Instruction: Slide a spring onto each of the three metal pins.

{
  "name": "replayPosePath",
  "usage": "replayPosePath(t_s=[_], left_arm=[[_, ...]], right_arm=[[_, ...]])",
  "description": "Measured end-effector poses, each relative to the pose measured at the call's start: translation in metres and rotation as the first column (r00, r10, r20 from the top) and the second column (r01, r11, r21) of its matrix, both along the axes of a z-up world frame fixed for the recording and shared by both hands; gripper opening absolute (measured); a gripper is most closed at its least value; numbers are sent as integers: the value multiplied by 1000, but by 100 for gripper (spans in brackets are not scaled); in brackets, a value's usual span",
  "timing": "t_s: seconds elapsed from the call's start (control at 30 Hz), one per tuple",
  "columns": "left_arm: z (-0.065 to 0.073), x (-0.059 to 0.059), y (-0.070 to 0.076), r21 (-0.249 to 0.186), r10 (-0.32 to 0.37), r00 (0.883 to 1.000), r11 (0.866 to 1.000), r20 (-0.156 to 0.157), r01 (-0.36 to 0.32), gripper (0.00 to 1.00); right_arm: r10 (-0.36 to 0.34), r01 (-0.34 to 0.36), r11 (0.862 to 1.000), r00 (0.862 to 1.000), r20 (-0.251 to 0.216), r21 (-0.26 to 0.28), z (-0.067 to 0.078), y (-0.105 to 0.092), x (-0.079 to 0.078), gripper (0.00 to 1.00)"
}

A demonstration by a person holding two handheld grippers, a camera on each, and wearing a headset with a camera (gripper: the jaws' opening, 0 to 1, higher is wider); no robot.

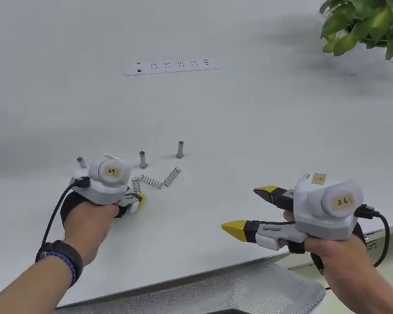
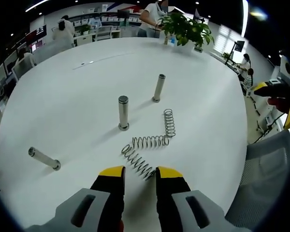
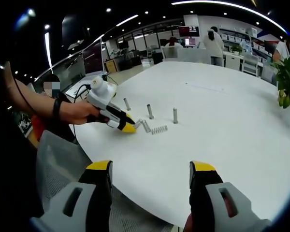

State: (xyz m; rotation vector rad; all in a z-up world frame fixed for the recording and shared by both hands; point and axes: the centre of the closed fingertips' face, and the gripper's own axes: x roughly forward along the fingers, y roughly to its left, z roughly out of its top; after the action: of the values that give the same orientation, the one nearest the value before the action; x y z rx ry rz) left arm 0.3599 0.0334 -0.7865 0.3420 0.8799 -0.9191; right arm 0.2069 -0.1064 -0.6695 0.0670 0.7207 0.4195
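Observation:
Three metal pins stand on the white table: the left pin (image 1: 80, 161), the middle pin (image 1: 143, 159) (image 2: 123, 112) and the right pin (image 1: 180, 149) (image 2: 158, 88). All are bare. Three springs lie in a zigzag chain in front of them: the nearest (image 2: 137, 162), the middle one (image 2: 150, 141) (image 1: 150, 180) and the far one (image 2: 169, 122) (image 1: 172, 175). My left gripper (image 2: 140, 172) (image 1: 134, 199) is low at the table and open. The nearest spring's end lies between its yellow tips. My right gripper (image 1: 250, 209) (image 3: 151, 166) hovers wide open and holds nothing, well to the right near the table's front edge.
A white power strip (image 1: 172, 66) lies far back on the table. A potted plant (image 1: 363, 26) stands at the back right. A grey mesh chair (image 1: 249, 291) sits below the front edge. The right gripper view shows the left gripper (image 3: 128, 128) by the springs.

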Motion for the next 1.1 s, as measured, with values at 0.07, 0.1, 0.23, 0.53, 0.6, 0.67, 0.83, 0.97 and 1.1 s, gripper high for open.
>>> replayPosePath(t_s=[0.07,0.1,0.23,0.53,0.6,0.67,0.83,0.97,1.1], left_arm=[[0,0,1,4,0,1000,1000,4,0,16],[0,1,2,7,0,1000,1000,7,0,15],[1,3,7,17,3,1000,1000,16,-4,11],[3,7,19,42,27,999,999,29,-29,9],[3,7,18,34,32,999,999,25,-33,11],[3,6,18,34,31,999,999,27,-32,11],[3,7,17,45,9,999,999,51,-11,8],[3,9,19,63,-1,998,998,61,-3,3],[2,10,21,63,-1,998,998,57,-3,2]], right_arm=[[-1,1,1000,1000,-1,-1,0,0,0,63],[-3,3,1000,1000,0,1,0,-1,0,63],[-6,6,1000,1000,0,3,0,-1,1,63],[-4,4,1000,1000,2,6,0,1,1,63],[-4,4,1000,1000,3,7,0,2,1,63],[-3,3,1000,1000,2,6,0,2,1,63],[-2,2,1000,1000,1,5,0,1,1,63],[-3,2,1000,1000,6,4,3,0,2,63],[-2,2,1000,1000,9,3,3,0,4,63]])
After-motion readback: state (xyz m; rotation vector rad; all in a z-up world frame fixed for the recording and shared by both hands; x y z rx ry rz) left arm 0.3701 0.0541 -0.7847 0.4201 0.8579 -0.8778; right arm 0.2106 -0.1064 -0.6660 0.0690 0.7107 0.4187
